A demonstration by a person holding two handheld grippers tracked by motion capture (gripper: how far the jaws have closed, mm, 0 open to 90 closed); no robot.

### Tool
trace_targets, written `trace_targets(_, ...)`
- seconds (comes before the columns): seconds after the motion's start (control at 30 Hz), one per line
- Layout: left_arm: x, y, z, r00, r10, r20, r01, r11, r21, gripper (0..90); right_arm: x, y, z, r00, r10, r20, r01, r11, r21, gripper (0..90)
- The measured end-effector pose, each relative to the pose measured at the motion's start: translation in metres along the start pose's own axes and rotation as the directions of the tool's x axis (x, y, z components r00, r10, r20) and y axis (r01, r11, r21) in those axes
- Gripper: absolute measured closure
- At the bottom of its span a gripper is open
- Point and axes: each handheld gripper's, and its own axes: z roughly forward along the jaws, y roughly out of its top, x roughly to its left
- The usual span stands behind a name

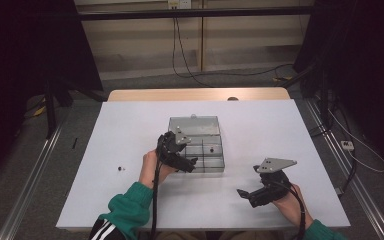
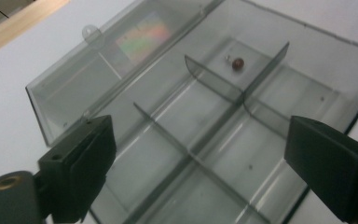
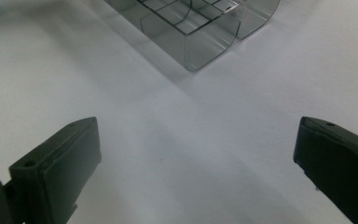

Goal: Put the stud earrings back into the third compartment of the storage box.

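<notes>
From above, the left gripper (image 1: 179,152) hangs over the near-left corner of the clear compartment box (image 1: 215,127), its jaws apart with nothing between them. The box sits with its lid (image 1: 194,125) laid open on the far side. A small dark bead (image 1: 212,148) lies in one compartment, just beyond and to the right of that gripper. Well off to its left, a tiny loose piece (image 1: 120,169) rests on the white table (image 1: 130,130). The right gripper (image 1: 252,192) sits low near the table's front edge, well apart from the box, jaws parted.

Along the left gripper (image 2: 196,158), both black jaws stand wide, the dividers directly below. The reddish bead (image 2: 237,64) rests ahead in a far compartment, beside a tiny silver bit.

Along the right gripper (image 3: 196,158), jaws wide over bare table (image 3: 168,140), the box corner (image 3: 200,42) well ahead.
</notes>
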Motion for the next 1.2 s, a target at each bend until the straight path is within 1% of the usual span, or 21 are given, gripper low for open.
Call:
trace_targets(0.07, 0.002, -0.005, -0.004, 1.0000, 0.000, 0.003, 0.000, 1.0000, 0.005, 5.4, 0.000, 0.000, -0.001, 1.0000, -0.005, 0.001, 0.005, 1.000, -0.003, 0.6)
trace_targets(0.2, 0.007, -0.014, -0.011, 0.9998, -0.014, -0.016, 0.014, 0.9999, 0.007, 2.9, 0.000, 0.000, 0.000, 1.0000, -0.003, -0.002, 0.003, 1.000, -0.001, 0.7)
trace_targets(0.23, 0.008, -0.017, -0.013, 0.9996, -0.024, -0.013, 0.024, 0.9997, 0.010, 2.0, 0.000, 0.000, 0.000, 1.0000, -0.004, -0.003, 0.004, 1.000, -0.001, 0.6)
trace_targets(0.33, 0.013, -0.023, -0.018, 0.9994, -0.034, -0.011, 0.034, 0.9993, 0.017, 0.2, 0.001, 0.000, -0.001, 1.0000, -0.004, -0.006, 0.004, 1.000, -0.006, 0.6)
trace_targets(0.43, 0.018, -0.028, -0.023, 0.9988, -0.044, -0.022, 0.044, 0.9989, 0.015, 0.1, 0.001, 0.000, 0.000, 0.9999, -0.010, -0.009, 0.010, 1.000, -0.004, 0.6)
trace_targets(0.67, 0.030, -0.043, -0.035, 0.9955, -0.082, -0.048, 0.083, 0.9964, 0.017, 0.0, 0.001, 0.000, 0.001, 0.9999, -0.004, -0.010, 0.004, 1.000, -0.001, 0.6)
trace_targets(0.73, 0.035, -0.047, -0.038, 0.9948, -0.084, -0.057, 0.085, 0.9962, 0.018, 0.0, 0.001, 0.000, 0.001, 0.9999, -0.007, -0.010, 0.007, 1.000, -0.001, 0.7)
trace_targets(0.83, 0.041, -0.052, -0.043, 0.9931, -0.100, -0.061, 0.101, 0.9948, 0.012, 0.0, 0.001, 0.000, 0.001, 0.9999, -0.005, -0.011, 0.005, 1.000, 0.000, 0.6)
trace_targets(0.97, 0.047, -0.059, -0.047, 0.9921, -0.103, -0.070, 0.105, 0.9945, 0.012, 0.0, 0.001, 0.000, 0.001, 0.9999, -0.004, -0.012, 0.004, 1.000, 0.000, 0.7)
trace_targets(1.03, 0.050, -0.063, -0.047, 0.9923, -0.104, -0.067, 0.106, 0.9942, 0.018, 0.1, 0.000, 0.000, 0.001, 0.9999, -0.005, -0.011, 0.005, 1.000, 0.004, 0.6)
trace_targets(1.2, 0.057, -0.074, -0.047, 0.9913, -0.106, -0.079, 0.109, 0.9931, 0.041, 0.2, 0.001, -0.001, 0.002, 0.9999, -0.012, -0.013, 0.012, 1.000, 0.006, 0.6)
